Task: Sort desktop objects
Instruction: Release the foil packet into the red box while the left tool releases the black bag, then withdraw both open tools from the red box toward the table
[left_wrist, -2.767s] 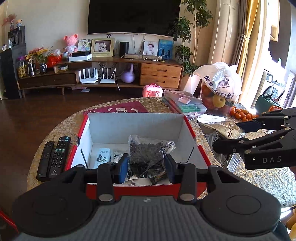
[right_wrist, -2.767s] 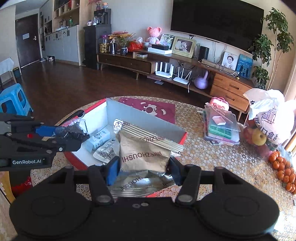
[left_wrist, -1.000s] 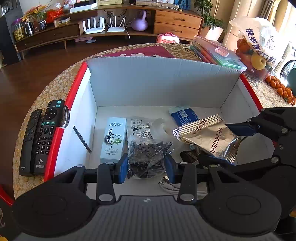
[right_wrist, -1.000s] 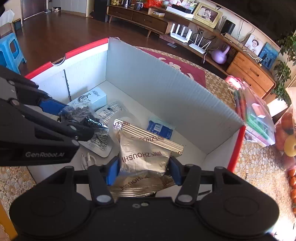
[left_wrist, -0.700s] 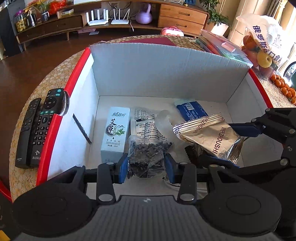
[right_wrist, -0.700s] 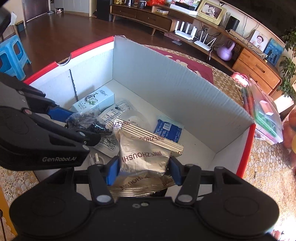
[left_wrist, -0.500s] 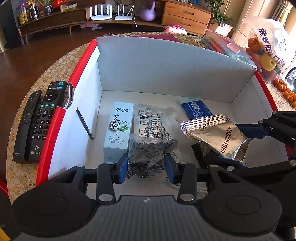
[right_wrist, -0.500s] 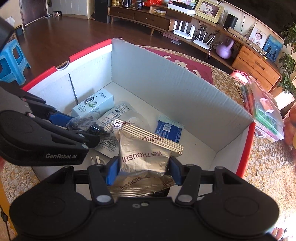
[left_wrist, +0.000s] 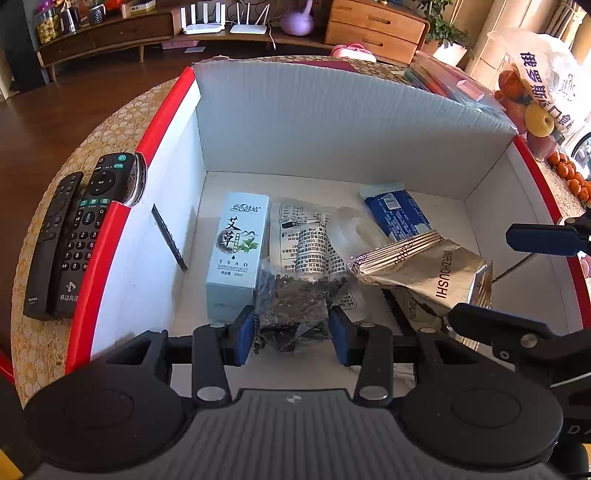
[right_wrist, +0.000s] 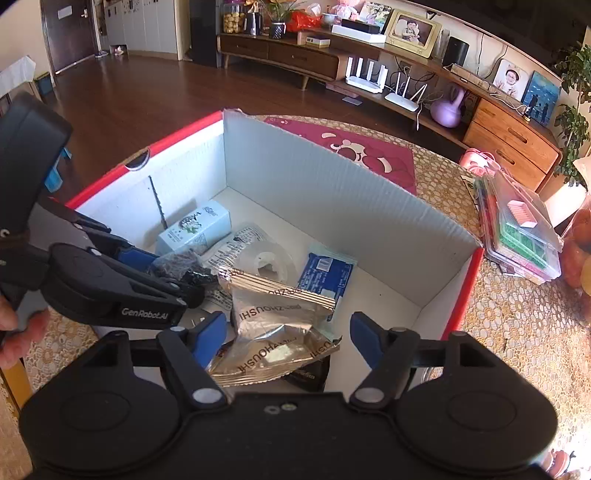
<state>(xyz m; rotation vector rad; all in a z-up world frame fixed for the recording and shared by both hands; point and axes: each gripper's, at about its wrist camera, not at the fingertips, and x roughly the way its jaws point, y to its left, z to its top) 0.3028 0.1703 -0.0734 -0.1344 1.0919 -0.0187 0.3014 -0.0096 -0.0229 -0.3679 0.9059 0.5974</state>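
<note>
The left gripper (left_wrist: 292, 334) pinches a clear bag of dark bits (left_wrist: 295, 299) low inside the box (left_wrist: 332, 122). The right gripper (right_wrist: 288, 338) is spread wide, its pads clear of the foil pouch (right_wrist: 275, 321), which lies on the box floor (partly over a dark packet). Farther in lie a pale carton (left_wrist: 236, 251), a printed sachet (left_wrist: 306, 240) and a blue packet (left_wrist: 397, 218). Two remotes (left_wrist: 70, 236) rest on the table (left_wrist: 110, 129) just left of the box.

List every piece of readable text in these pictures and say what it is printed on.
"GenRobot.AI": side of the left gripper.
"TSAO", with large Chinese characters above: pale blue carton in the box.
"HOUSHI": foil snack bag.
White Chinese characters: remote.
Blue Chinese characters: fruit bag.
Fine print on the clear packet: too small.
</note>
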